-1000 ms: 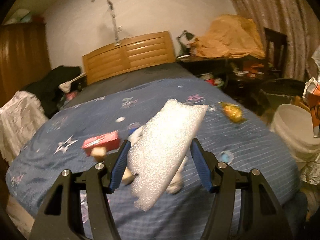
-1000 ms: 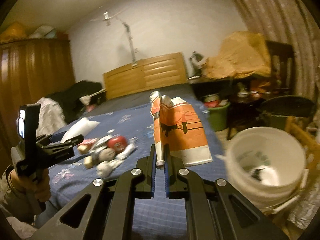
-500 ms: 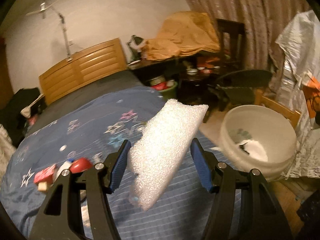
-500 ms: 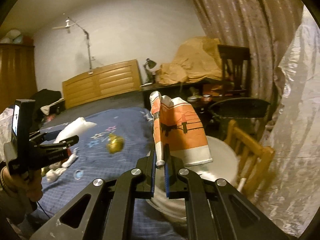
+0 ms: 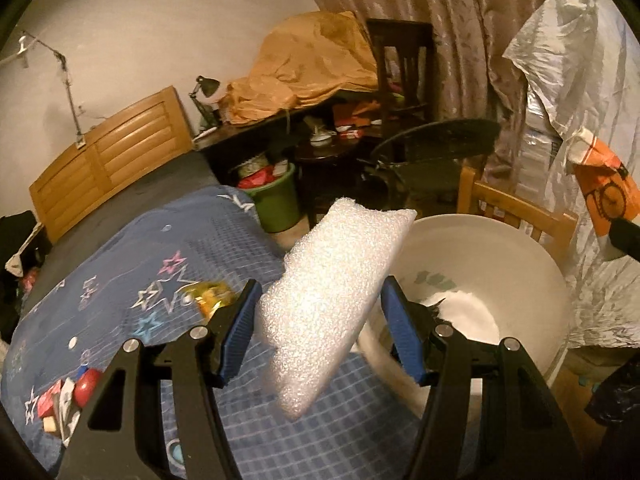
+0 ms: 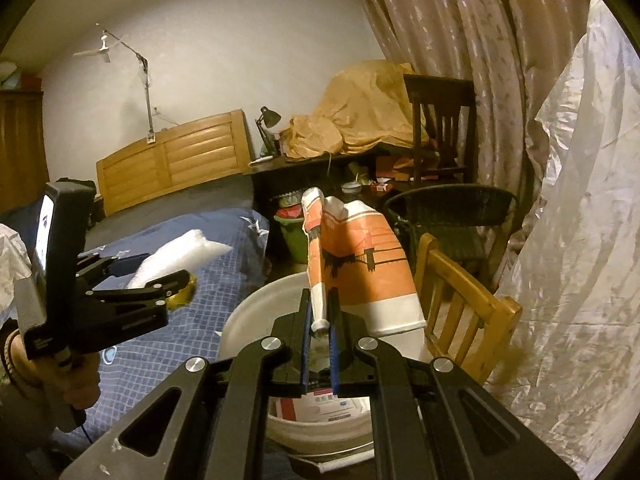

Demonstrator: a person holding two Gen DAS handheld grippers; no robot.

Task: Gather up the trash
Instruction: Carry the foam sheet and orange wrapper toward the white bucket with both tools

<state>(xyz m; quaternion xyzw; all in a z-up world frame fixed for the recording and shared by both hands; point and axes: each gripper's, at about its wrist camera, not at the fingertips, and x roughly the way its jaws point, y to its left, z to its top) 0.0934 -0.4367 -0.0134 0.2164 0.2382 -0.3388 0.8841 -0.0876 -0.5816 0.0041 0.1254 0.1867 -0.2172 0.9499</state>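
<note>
My left gripper (image 5: 320, 316) is shut on a white foam wrap piece (image 5: 332, 292) and holds it in the air over the bed's edge, just left of the white bucket (image 5: 532, 256). The jaws stand wide, pressing the foam's sides. My right gripper (image 6: 320, 320) is shut on an orange and white paper bag (image 6: 360, 264) and holds it over the bucket (image 6: 248, 320). The bag also shows at the right edge of the left wrist view (image 5: 604, 196). The left gripper and its foam show in the right wrist view (image 6: 176, 256). White trash lies in the bucket.
The blue star bedspread (image 5: 120, 280) carries a yellow wrapper (image 5: 212, 296) and red and white trash (image 5: 64, 396) at the left. A wooden chair (image 6: 460, 300) stands behind the bucket. A plastic sheet (image 6: 580, 240) hangs at the right. A green bin (image 5: 276, 196) stands by the bed.
Both grippers have swung right from the bed toward the bucket, each keeping its load. The bucket now lies close under both of them.
</note>
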